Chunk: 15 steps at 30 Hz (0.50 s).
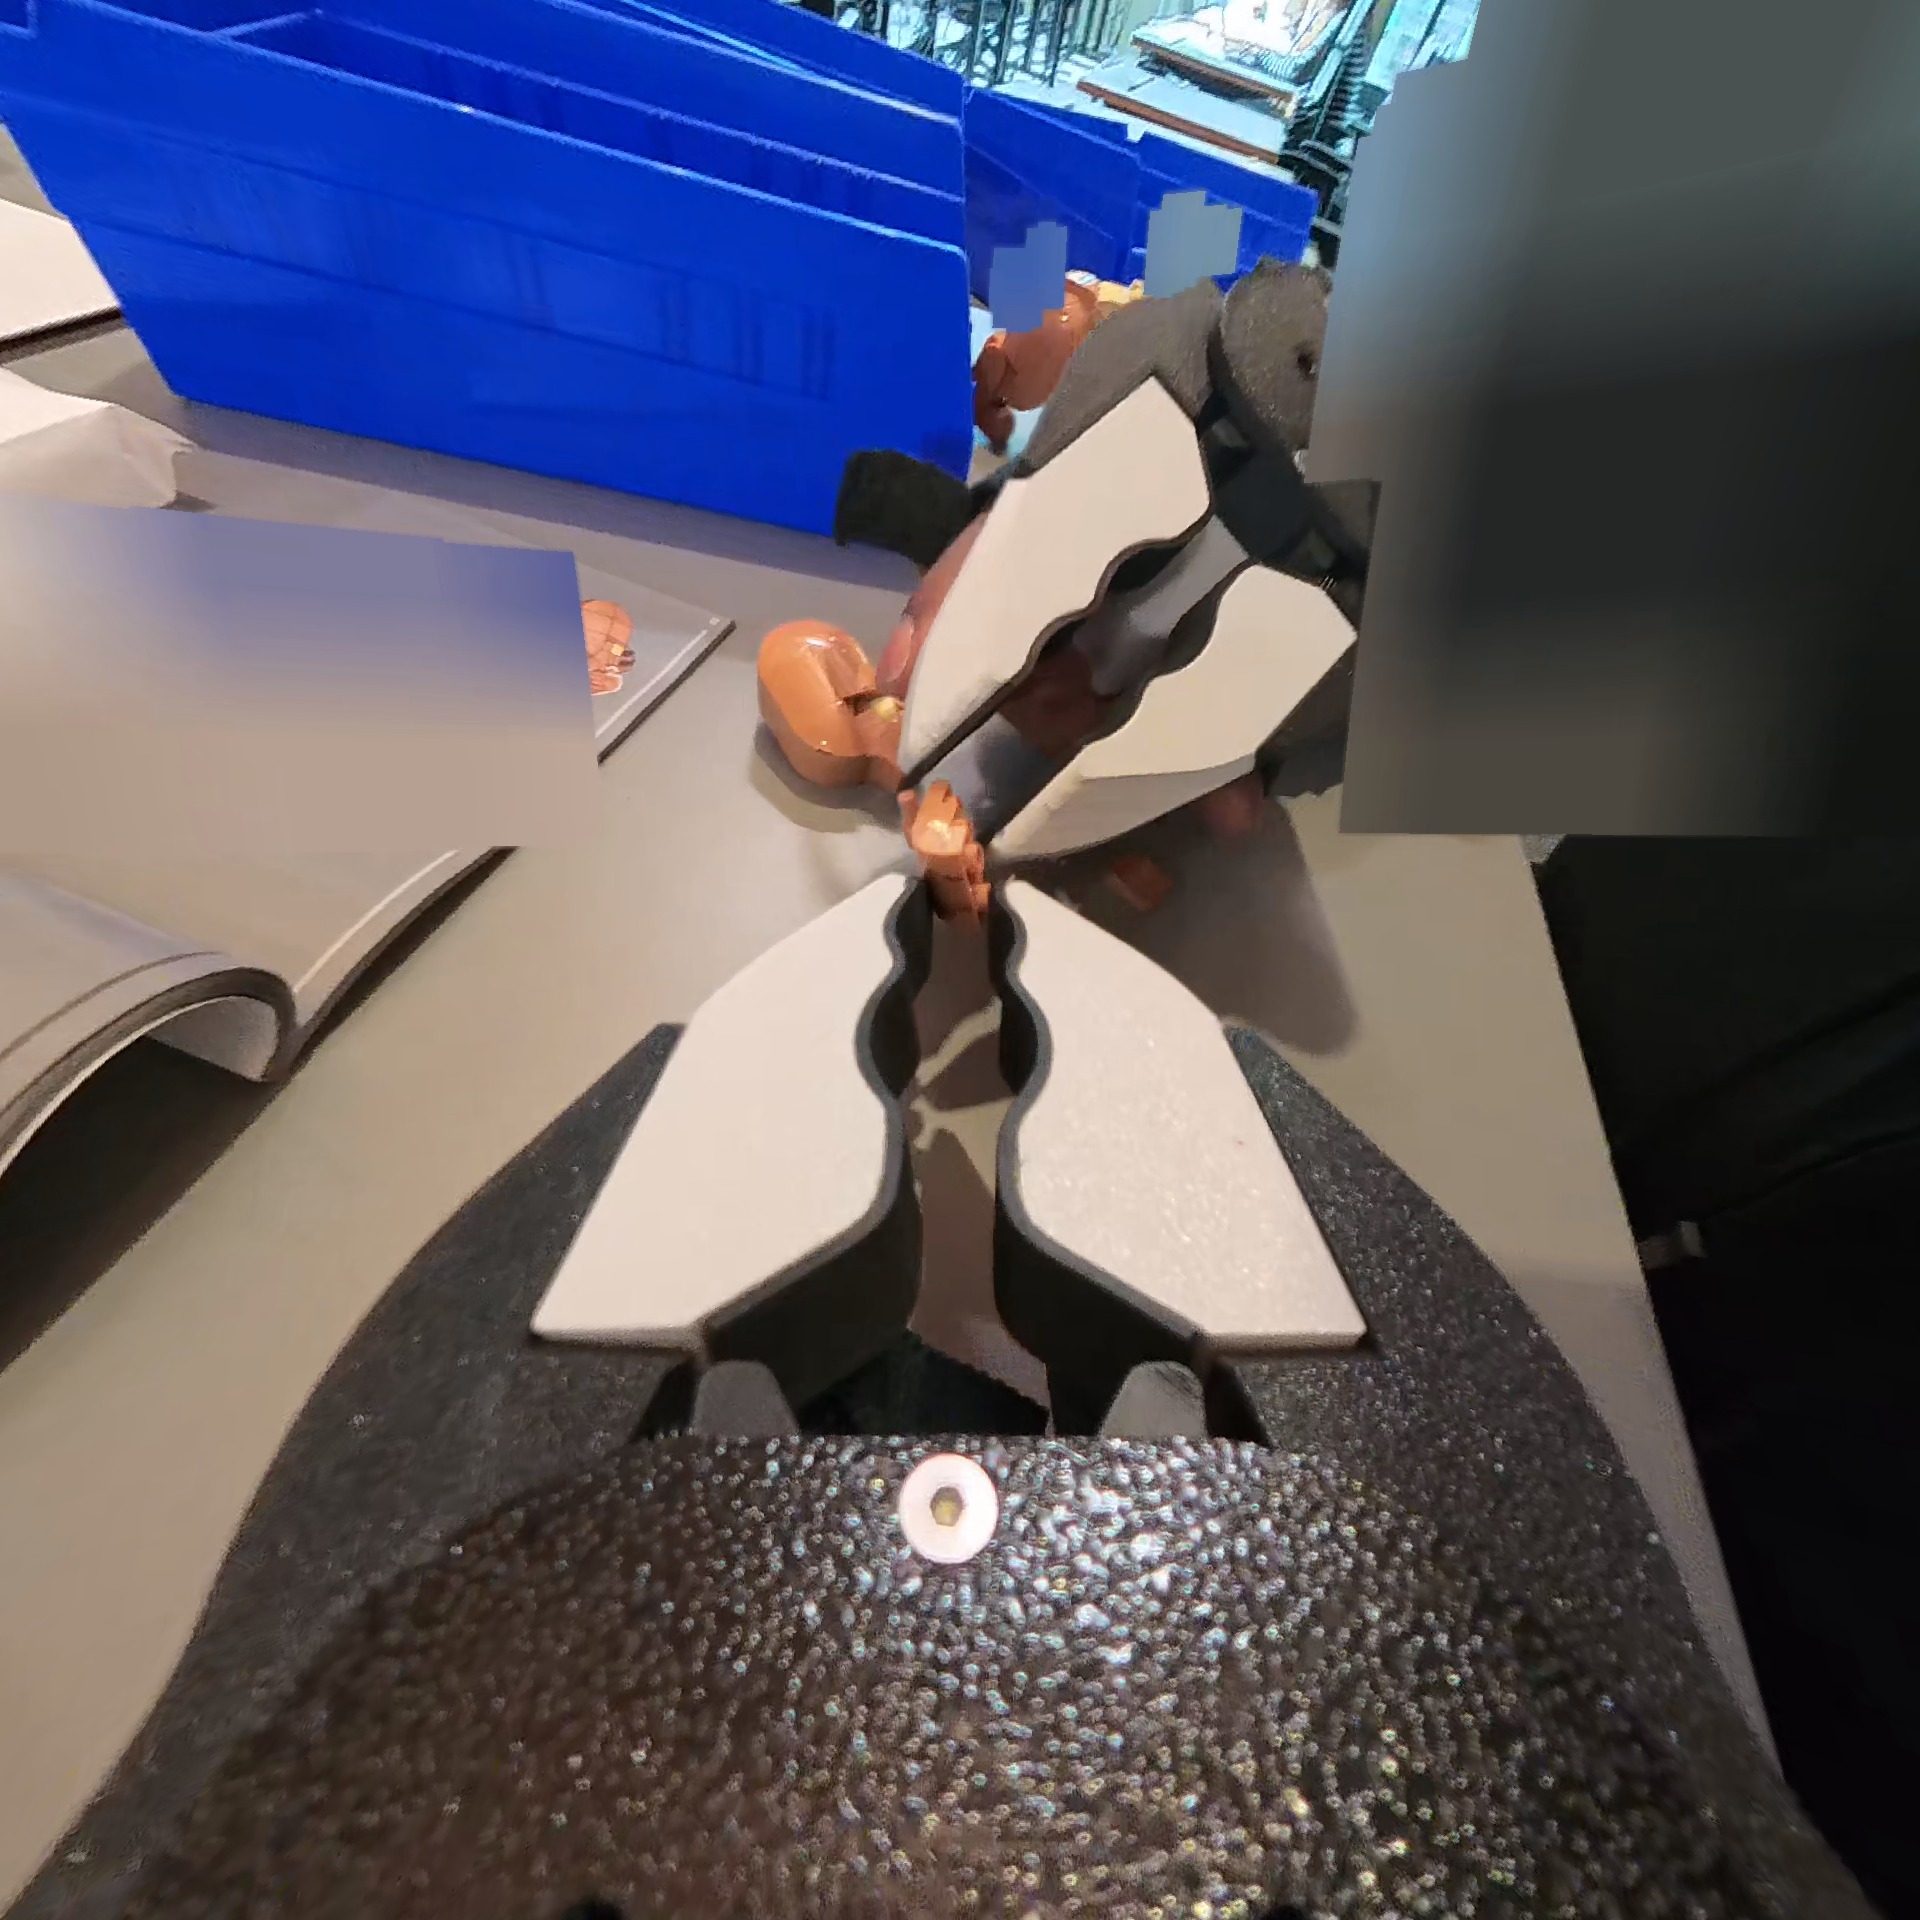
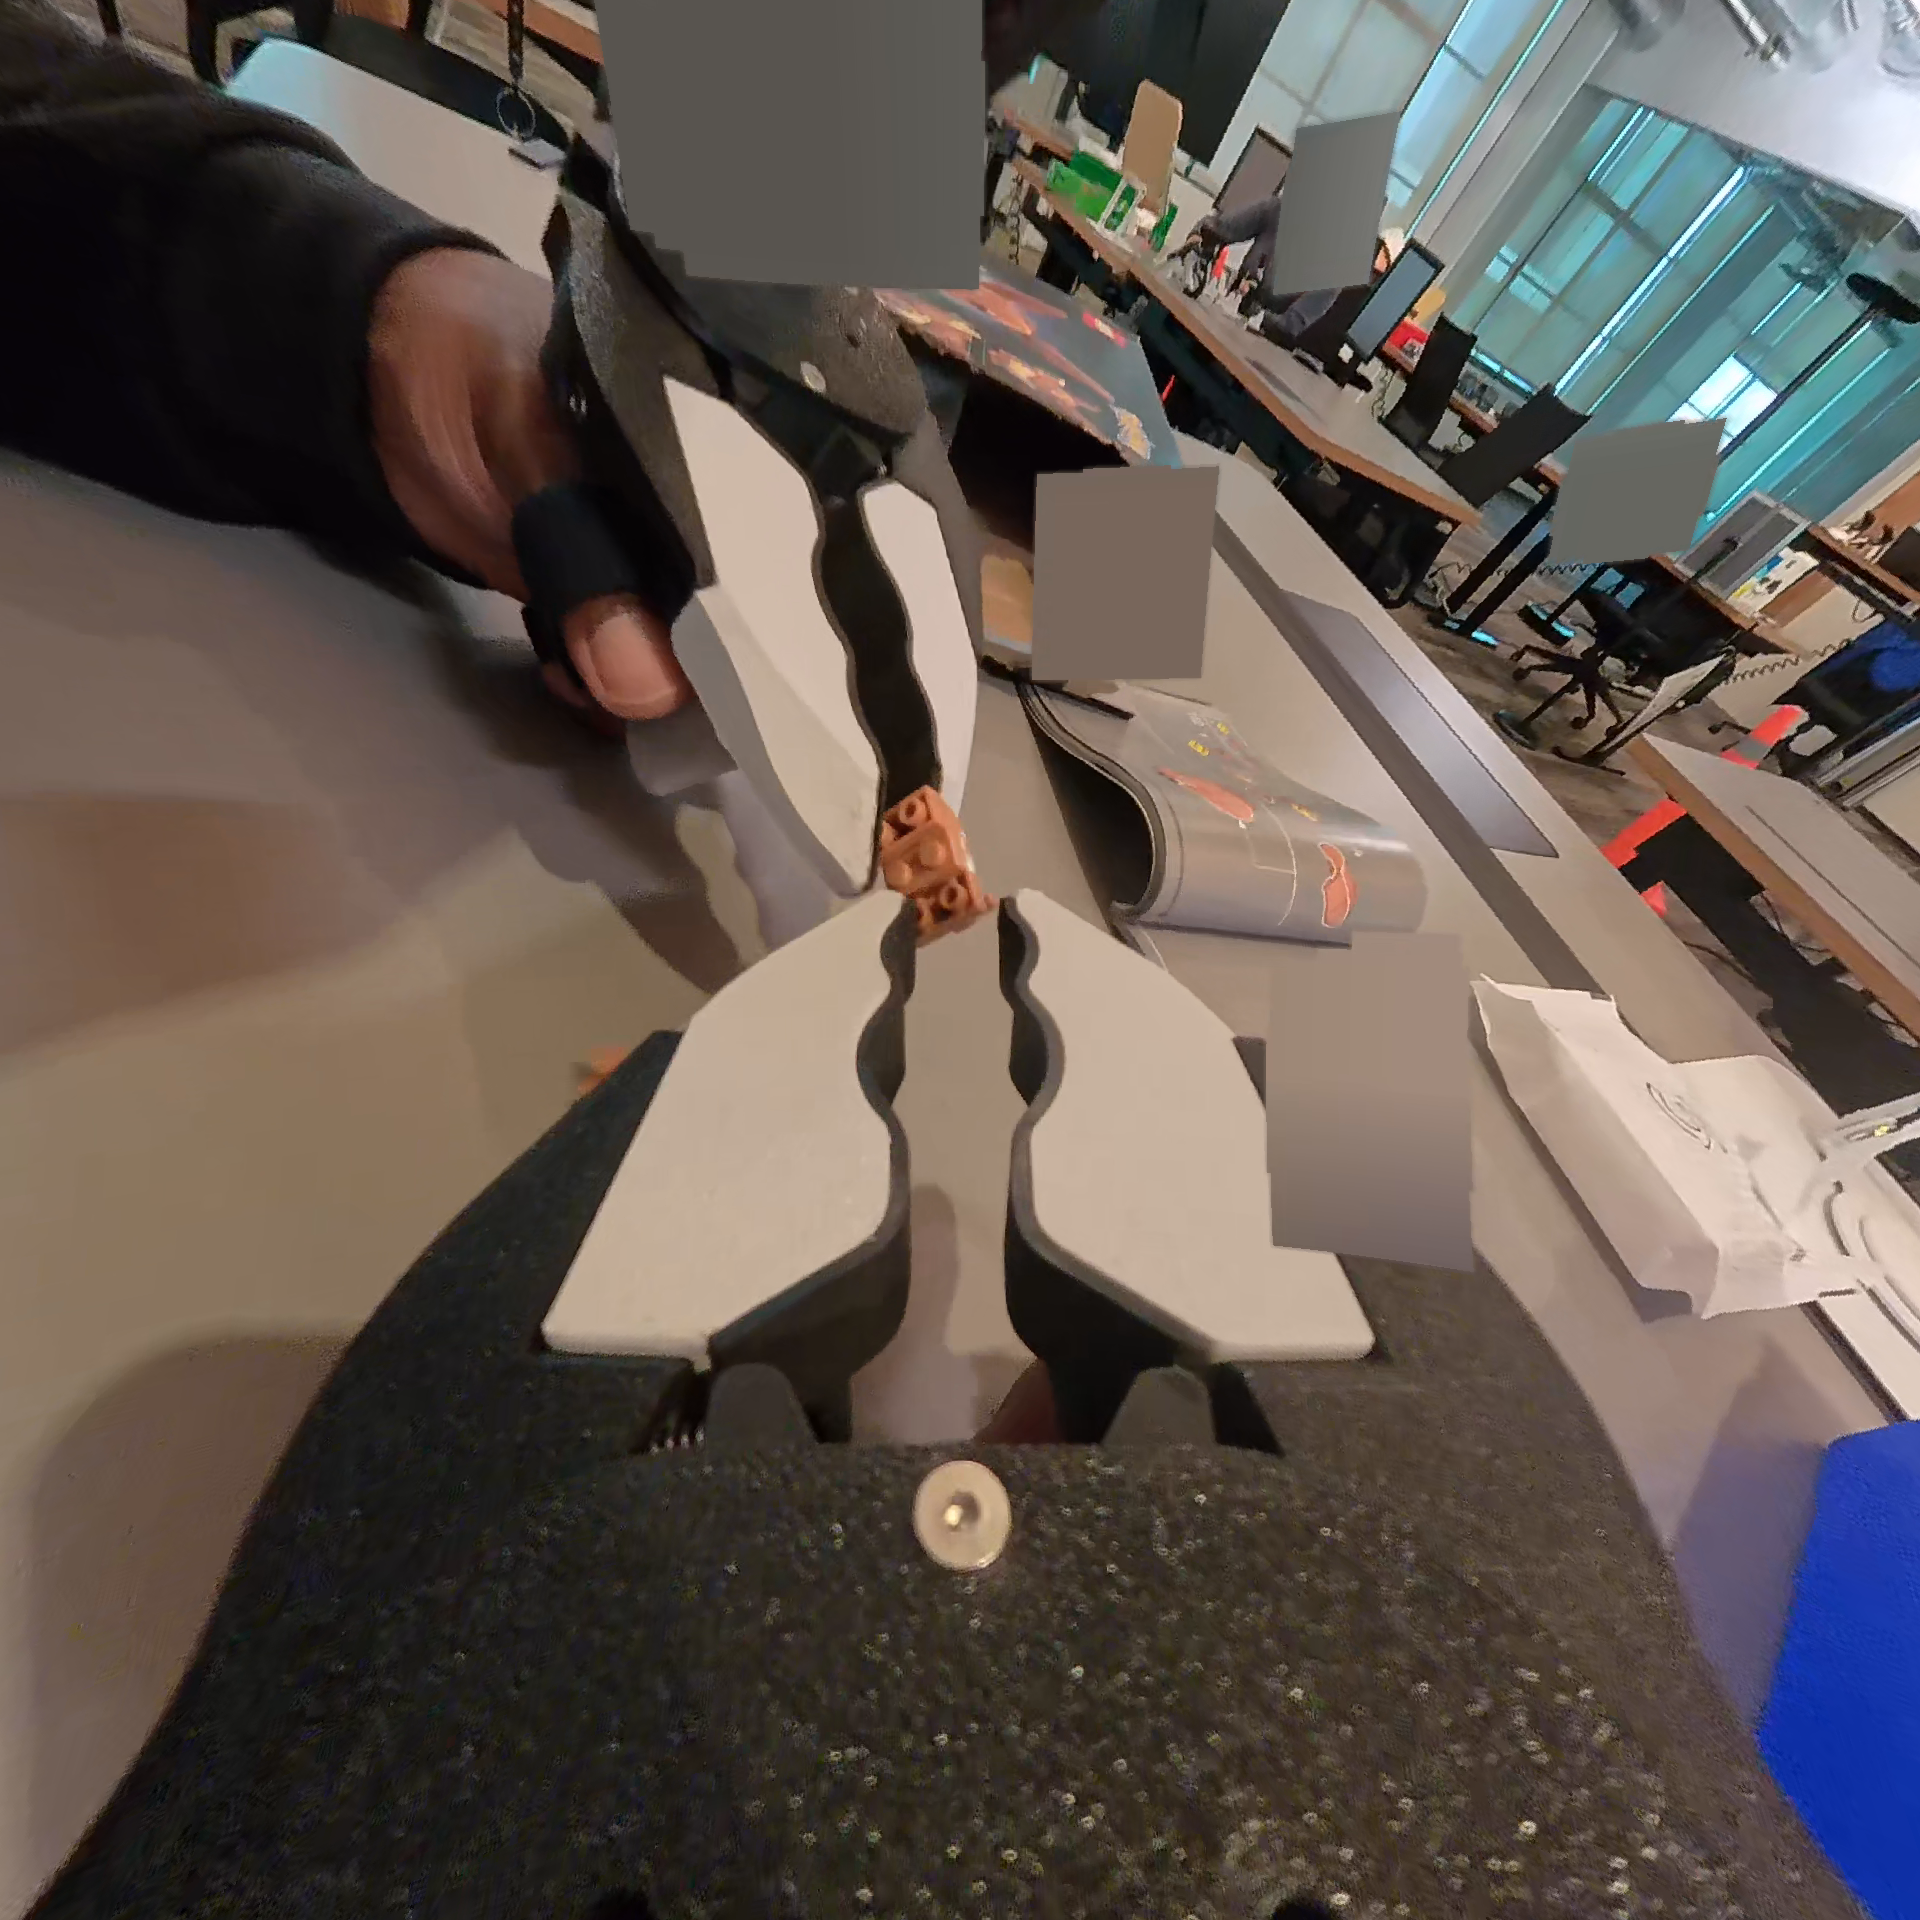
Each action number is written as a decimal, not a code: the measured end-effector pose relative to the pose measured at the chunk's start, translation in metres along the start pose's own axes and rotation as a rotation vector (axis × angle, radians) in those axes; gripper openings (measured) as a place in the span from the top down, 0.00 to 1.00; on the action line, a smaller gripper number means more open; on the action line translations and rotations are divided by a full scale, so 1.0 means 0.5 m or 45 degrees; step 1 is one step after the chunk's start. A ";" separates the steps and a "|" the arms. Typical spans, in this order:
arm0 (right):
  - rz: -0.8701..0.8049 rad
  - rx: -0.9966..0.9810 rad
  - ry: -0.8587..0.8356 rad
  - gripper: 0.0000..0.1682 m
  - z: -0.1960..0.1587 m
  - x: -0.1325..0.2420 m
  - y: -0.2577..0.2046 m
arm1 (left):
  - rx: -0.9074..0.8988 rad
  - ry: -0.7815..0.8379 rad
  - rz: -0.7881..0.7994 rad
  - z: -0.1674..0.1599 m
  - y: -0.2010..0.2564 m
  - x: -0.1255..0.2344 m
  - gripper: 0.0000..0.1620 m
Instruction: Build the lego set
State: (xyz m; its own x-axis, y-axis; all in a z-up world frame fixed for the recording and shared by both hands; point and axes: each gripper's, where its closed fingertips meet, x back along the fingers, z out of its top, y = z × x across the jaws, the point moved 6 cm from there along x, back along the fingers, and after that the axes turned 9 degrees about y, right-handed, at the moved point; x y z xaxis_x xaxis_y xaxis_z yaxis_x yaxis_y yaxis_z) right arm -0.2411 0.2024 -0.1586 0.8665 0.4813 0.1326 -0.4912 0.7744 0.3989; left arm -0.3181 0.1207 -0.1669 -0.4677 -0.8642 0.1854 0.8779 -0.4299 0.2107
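Observation:
A small brown lego assembly (image 1: 948, 844) of a few tiny studded pieces is held above the grey table between both grippers. My left gripper (image 1: 958, 888) is shut on its near end. My right gripper (image 1: 951, 810) comes in from the upper right, tip to tip with the left, and grips the other end. In the right wrist view my right gripper (image 2: 951, 906) is closed around the lower part of the assembly (image 2: 928, 862), and the left gripper (image 2: 909, 842) holds the upper part, with a hand behind it. A rounded brown lego build (image 1: 821, 696) lies on the table behind.
Blue bins (image 1: 520, 260) stand along the back. An open instruction booklet (image 1: 208, 987) lies at the left; it also shows in the right wrist view (image 2: 1247, 831). A loose brown piece (image 1: 1143, 883) lies under the right gripper. A white paper bag (image 2: 1662, 1143) lies at the right. The table edge (image 1: 1579, 1039) is close. My left and right fingertips are right by each other.

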 end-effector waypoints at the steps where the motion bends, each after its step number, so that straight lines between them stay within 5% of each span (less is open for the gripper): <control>1: 0.000 -0.007 -0.019 0.91 -0.003 0.002 0.006 | -0.011 -0.015 0.019 -0.002 -0.003 0.002 0.93; 7: 0.100 -0.185 -0.167 0.93 -0.002 0.033 0.018 | 0.038 -0.097 0.069 -0.014 -0.023 0.013 0.94; 15: 0.441 -0.185 -0.312 0.94 0.021 0.121 -0.135 | 0.121 -0.085 0.030 -0.015 -0.026 0.021 0.93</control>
State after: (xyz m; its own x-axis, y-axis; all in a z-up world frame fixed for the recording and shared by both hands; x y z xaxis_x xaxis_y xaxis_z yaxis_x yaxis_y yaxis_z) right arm -0.1547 0.1751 -0.1680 0.6359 0.6241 0.4540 -0.7482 0.6428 0.1642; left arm -0.3337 0.1151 -0.1748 -0.4554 -0.8531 0.2545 0.8768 -0.3801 0.2946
